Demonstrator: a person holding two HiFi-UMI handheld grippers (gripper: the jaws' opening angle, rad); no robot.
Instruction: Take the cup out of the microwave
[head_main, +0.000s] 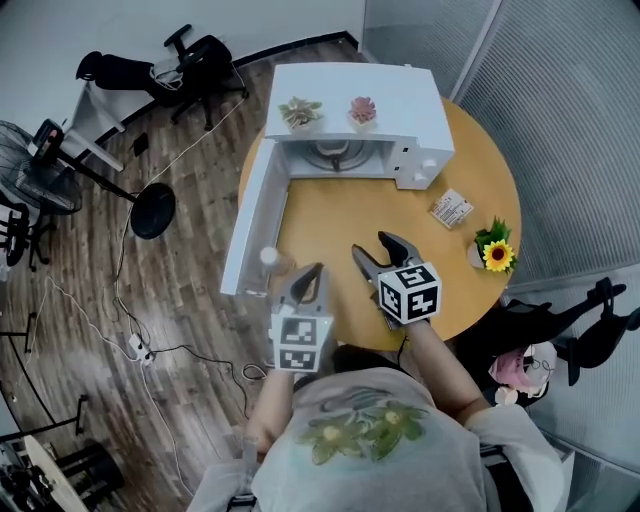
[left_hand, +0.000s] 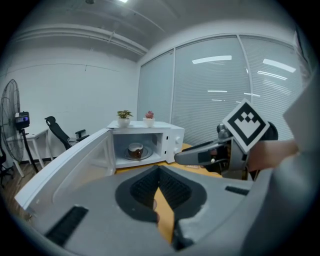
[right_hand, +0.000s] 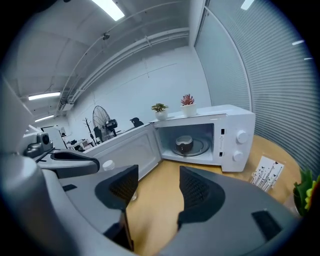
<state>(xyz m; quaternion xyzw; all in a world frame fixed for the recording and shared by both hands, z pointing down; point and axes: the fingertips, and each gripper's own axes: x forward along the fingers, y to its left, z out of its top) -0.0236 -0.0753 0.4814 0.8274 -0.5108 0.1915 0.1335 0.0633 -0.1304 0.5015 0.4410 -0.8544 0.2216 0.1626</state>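
A white microwave (head_main: 405, 110) stands at the back of the round wooden table (head_main: 330, 215), its door (head_main: 255, 215) swung open to the left. A dark cup (head_main: 333, 155) with a light rim sits on the turntable inside; it also shows in the left gripper view (left_hand: 135, 149) and in the right gripper view (right_hand: 184, 144). My left gripper (head_main: 316, 270) hovers near the table's front edge beside the door, jaws shut on nothing (left_hand: 159, 172). To its right, my right gripper (head_main: 370, 247) is open and empty (right_hand: 157, 180). Both point toward the microwave, well short of it.
Two small potted plants (head_main: 300, 112) (head_main: 362, 108) stand on top of the microwave. A printed card (head_main: 452, 208) and a sunflower pot (head_main: 495, 252) lie at the table's right. A small white-capped thing (head_main: 268, 256) sits by the door's front end. A fan (head_main: 40, 165) and an office chair (head_main: 190, 60) stand on the floor at left.
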